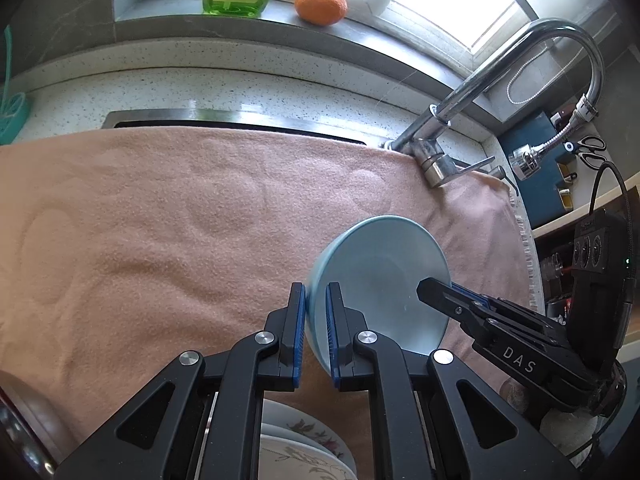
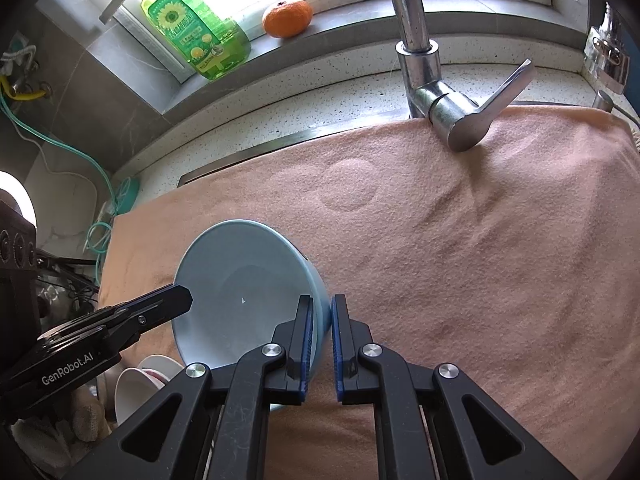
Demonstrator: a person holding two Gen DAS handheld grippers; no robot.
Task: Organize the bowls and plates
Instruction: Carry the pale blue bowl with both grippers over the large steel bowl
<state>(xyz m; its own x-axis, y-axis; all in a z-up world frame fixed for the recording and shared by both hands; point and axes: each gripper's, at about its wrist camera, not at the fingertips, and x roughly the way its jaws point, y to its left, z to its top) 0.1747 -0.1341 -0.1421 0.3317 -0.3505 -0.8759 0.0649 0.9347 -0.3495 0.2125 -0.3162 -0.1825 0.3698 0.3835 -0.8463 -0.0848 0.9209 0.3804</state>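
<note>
Both grippers pinch the same light blue bowl [image 1: 380,280], tilted nearly on edge above the pink towel [image 1: 160,220] that covers the sink area. The left gripper [image 1: 316,332] is closed down to about the rim's thickness, 1 pad inside the bowl & 1 outside; the right gripper [image 2: 320,344] does likewise on the opposite side of the rim. Whether the bowl's low edge touches the towel can't be told. Judged from this, the step in hand is a 2-handed carry toward the stacked dishes: a floral plate [image 1: 304,448] shows just below the left gripper, and white bowls [image 2: 144,384] sit low-left in the right wrist view. To do it well, both grips should move together w/o twisting against each other, since opposed pulls on a glazed rim invite a slip. Level the bowl before lowering, and keep it clear of the faucet [image 2: 432,80]. Release 1 side only once the base rests flat.
</note>
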